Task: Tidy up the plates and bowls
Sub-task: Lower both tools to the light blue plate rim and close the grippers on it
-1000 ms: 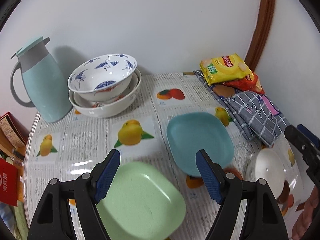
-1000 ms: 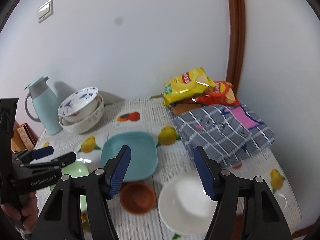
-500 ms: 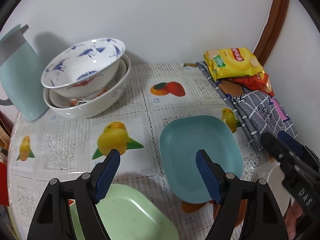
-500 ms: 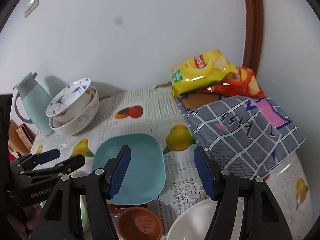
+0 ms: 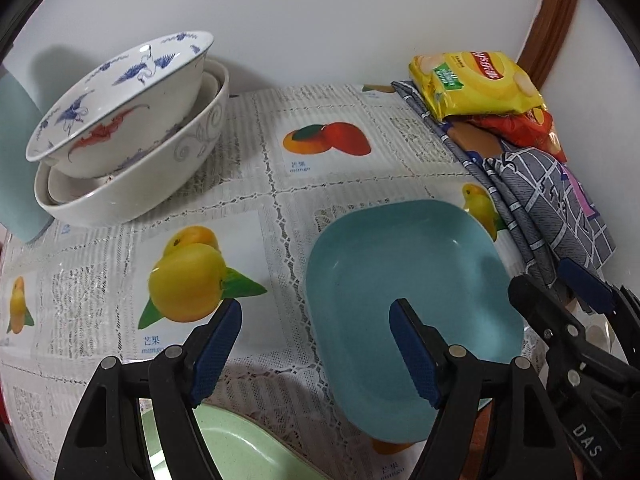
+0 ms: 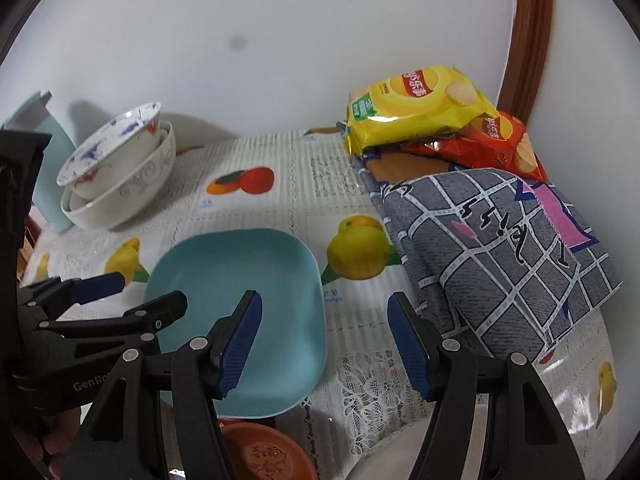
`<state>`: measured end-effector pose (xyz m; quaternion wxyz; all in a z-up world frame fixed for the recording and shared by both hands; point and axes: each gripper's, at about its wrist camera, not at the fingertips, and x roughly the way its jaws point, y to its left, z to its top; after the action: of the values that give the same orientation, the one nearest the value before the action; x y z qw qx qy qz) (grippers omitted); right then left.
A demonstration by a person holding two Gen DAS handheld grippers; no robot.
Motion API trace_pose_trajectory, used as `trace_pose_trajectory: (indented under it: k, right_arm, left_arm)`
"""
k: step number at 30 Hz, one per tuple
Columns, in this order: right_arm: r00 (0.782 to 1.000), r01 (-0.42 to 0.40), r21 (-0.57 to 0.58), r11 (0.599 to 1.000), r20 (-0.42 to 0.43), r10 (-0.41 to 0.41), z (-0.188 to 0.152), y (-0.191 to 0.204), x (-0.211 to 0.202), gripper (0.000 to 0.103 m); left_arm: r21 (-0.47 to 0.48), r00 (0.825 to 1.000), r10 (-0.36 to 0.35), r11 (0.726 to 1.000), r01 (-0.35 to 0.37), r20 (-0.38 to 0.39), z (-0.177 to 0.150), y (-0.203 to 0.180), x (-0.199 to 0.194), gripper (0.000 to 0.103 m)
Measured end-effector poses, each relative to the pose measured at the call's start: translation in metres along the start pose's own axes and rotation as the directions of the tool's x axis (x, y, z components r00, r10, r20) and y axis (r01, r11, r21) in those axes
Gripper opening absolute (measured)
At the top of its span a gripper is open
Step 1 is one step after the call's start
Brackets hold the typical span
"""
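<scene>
Left wrist view: the left gripper [image 5: 316, 316] hangs over the table [image 5: 256, 184], tilted downward; its blue pads stand apart and are closing a little, and nothing is between them but the cloth and the edge of the blue plate.
Blue plate [image 5: 404, 280]: flat on the table, just in front of the left gripper; the right-side finger of this gripper lies over the plate in the picture — touching or not, one cannot tell.
Green plate [image 5: 240, 448]: at the bottom edge of the left wrist view, partly hidden behind the left gripper's fingers.
Stacked bowls [image 5: 132, 128]: far left of the table, near the wall; a white bowl with blue birds sits tilted inside a larger white bowl.
Jug [image 5: 16, 168]: pale blue, just beside the bowls, cut by the frame.
Right gripper [image 6: 324, 336]: its fingers are apart and hold nothing; below them are the blue plate's right edge and bare tablecloth.
Brown bowl [image 6: 264, 452]: small, at the near edge of the blue plate, low in the right wrist view.
White bowl [image 6: 384, 456]: only a part of the rim shows, next to the brown bowl.
Checked cloth [image 6: 500, 248]: folded on the right side of the table — a yellow snack bag [image 6: 416, 116] and a red snack bag [image 6: 492, 140] lie at its far end.
</scene>
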<state>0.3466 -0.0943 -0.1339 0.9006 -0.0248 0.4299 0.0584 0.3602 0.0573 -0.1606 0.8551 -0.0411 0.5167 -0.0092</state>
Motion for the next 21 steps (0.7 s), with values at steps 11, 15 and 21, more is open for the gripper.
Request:
trace_pose_trajectory:
  k: [11, 15, 21]
  right_arm:
    - [0.996, 0.067, -0.013, 0.998, -0.057, -0.067, -0.001, 0.009, 0.013, 0.062]
    - [0.994, 0.058, 0.022, 0.998, -0.096, -0.056, -0.002, 0.009, 0.017, 0.060]
    - [0.987, 0.064, 0.051, 0.997, -0.153, -0.055, -0.007, 0.009, 0.033, 0.048]
  left_arm:
    - [-0.035, 0.999, -0.029, 0.999, 0.028, -0.027, -0.002, 0.009, 0.014, 0.056]
    - [-0.027, 0.999, -0.043, 0.999, 0.042, -0.029, -0.003, 0.007, 0.015, 0.052]
    - [-0.002, 0.999, -0.025, 1.000, 0.025, -0.038, -0.004, 0.003, 0.020, 0.036]
